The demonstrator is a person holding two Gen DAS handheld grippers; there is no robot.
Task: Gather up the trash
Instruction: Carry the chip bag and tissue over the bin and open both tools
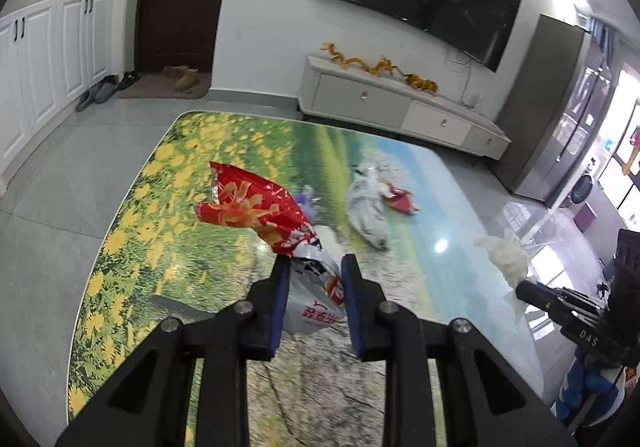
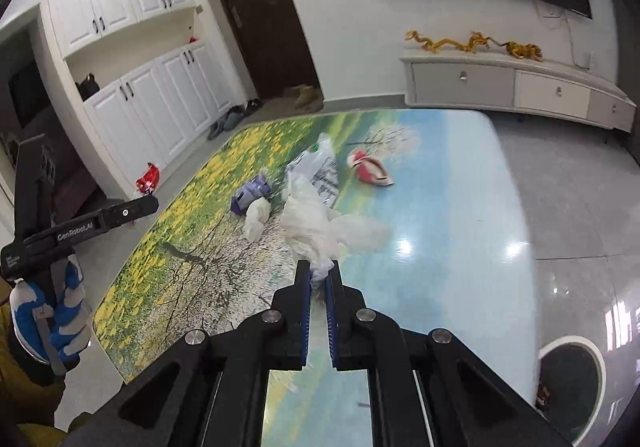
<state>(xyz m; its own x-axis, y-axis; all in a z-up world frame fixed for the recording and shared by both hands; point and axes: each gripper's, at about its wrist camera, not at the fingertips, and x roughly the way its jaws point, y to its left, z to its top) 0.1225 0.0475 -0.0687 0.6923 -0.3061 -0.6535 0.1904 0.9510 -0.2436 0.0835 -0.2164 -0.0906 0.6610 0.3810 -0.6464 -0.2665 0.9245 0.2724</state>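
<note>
My left gripper (image 1: 314, 265) is shut on a red and white snack bag (image 1: 260, 213) and holds it above the flower-print table (image 1: 160, 207). My right gripper (image 2: 319, 269) is shut on a crumpled white plastic bag (image 2: 316, 223), lifted over the table (image 2: 460, 207). On the table lie a grey plastic bag (image 2: 320, 171), a red wrapper (image 2: 370, 171), a purple wrapper (image 2: 252, 193) and a white tissue wad (image 2: 256, 217). The left view shows the grey bag (image 1: 366, 203) and red wrapper (image 1: 400, 199) too.
A round black bin (image 2: 568, 375) stands on the floor at the table's right. A TV cabinet (image 1: 400, 107) lines the far wall. White cupboards (image 2: 152, 95) and shoes (image 2: 228, 121) are at the left. A red bag (image 2: 148, 179) lies on the floor.
</note>
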